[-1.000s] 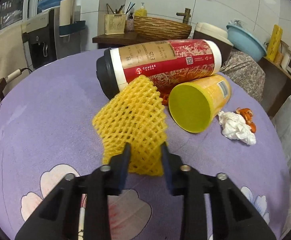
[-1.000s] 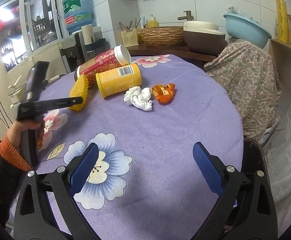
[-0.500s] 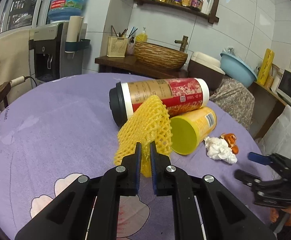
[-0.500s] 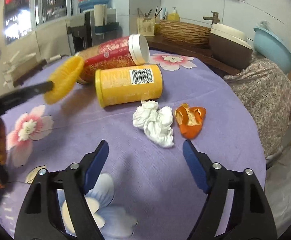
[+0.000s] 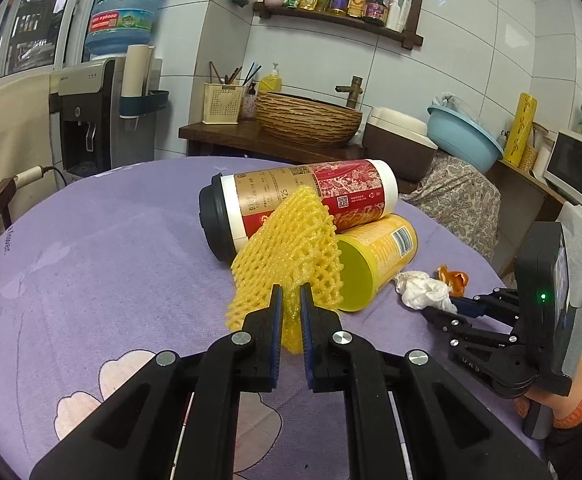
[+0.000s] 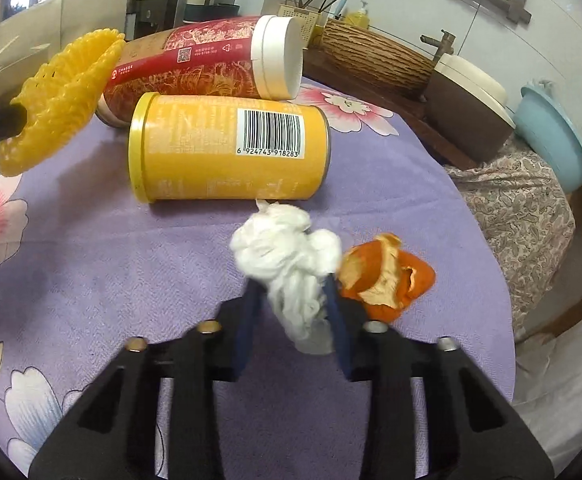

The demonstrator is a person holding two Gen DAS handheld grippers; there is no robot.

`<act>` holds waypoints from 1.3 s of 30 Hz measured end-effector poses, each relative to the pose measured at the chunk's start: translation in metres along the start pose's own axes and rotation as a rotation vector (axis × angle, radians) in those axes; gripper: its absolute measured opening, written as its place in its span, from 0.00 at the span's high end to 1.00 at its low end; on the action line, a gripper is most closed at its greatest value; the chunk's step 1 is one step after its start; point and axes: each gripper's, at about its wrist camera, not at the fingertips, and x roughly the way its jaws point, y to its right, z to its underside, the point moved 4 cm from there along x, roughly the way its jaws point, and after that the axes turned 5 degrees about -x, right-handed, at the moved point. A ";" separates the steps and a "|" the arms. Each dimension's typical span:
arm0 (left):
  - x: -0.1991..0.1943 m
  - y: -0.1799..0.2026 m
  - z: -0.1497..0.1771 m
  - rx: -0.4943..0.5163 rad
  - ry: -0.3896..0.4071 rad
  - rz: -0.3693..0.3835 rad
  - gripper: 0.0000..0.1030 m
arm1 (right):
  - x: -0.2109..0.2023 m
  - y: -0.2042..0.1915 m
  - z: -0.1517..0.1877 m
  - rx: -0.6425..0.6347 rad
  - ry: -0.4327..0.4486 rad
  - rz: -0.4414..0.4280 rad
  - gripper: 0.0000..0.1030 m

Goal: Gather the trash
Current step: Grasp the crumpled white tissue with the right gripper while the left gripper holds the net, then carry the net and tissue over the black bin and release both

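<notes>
- Yellow foam net (image 5: 291, 256) is pinched by its lower edge in the left gripper (image 5: 290, 320), jaws clenched almost together on it; held this way it fans upward, off the cloth, free to carry away.
- In the right view the net hangs at ten o'clock, beside the mouth of the can (image 6: 227, 148), apart from the table.
- White tissue (image 6: 291, 268) sits between the fingers of the right gripper (image 6: 291, 320); the jaws are narrowed around the wad, touching its sides, though whether they bite fully I cannot tell. It seems to rest on the cloth or barely off it.
- Going in low and level suits a soft wad: the fingers scoop its flanks rather than press it flat.
- Orange peel (image 6: 387, 276) lies at three o'clock of the tissue, just beside the right finger, touching or nearly so; a judgement: it may get nudged on the lift.
- The can lies on its side at twelve o'clock of the tissue, open end to the left, with the red cup (image 6: 207, 60) lying behind and against it. Both are likely left for later because they roll and need a wider grip.
- Purple floral tablecloth (image 6: 91, 260) covers the round table under all of it.
- No bin shows in either view, so where the trash goes is unknown.
</notes>
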 end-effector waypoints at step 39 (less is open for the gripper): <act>-0.042 0.126 0.048 0.221 0.013 0.137 0.91 | -0.173 0.081 0.166 0.363 0.231 -0.047 0.85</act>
